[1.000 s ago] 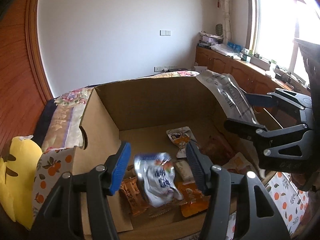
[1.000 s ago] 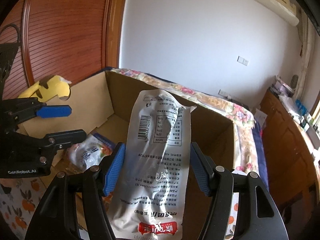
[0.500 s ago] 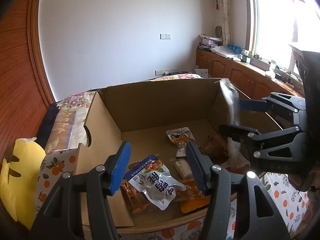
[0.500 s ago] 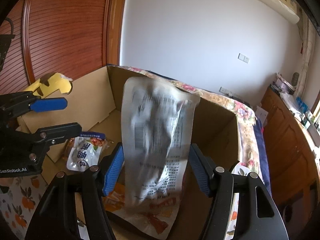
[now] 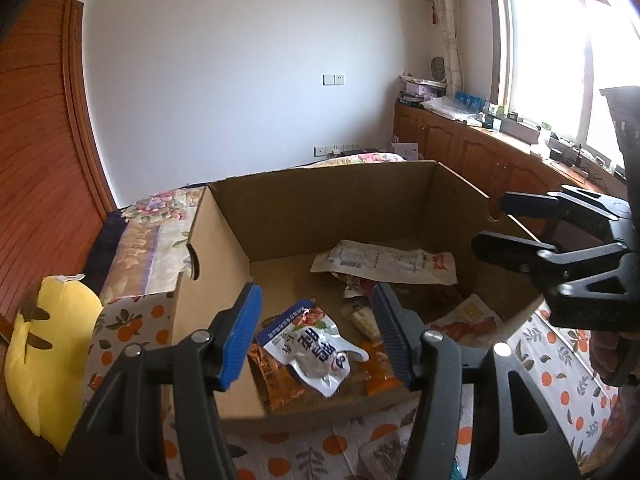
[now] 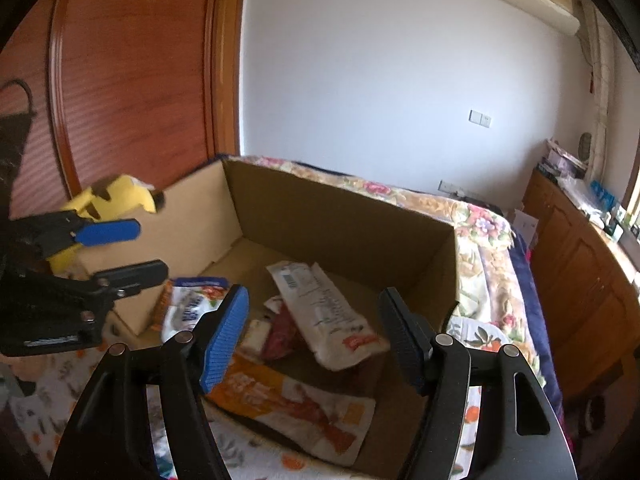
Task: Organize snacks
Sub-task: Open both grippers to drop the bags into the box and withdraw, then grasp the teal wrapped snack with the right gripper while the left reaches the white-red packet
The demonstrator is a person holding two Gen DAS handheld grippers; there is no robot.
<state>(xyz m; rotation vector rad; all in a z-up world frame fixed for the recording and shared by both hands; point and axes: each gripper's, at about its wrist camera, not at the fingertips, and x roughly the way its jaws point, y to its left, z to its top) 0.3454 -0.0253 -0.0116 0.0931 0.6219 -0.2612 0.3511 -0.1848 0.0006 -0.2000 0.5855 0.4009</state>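
Note:
An open cardboard box holds several snack packets. A long white packet lies flat across the pile at the box's far right. A blue-and-white pouch rests on orange packets near the front wall. My left gripper hangs open above the front of the box, nothing between its fingers. Over the box's right side, my right gripper is also open and empty.
The box stands on a cloth printed with oranges. A yellow plush toy lies left of the box. Another packet lies on the cloth in front. Behind are a bed with a floral cover and wooden cabinets.
The blue-and-white pouch dropped from my left gripper into the box. The long white packet left my right gripper and fell flat inside. Both grippers drew back a little.

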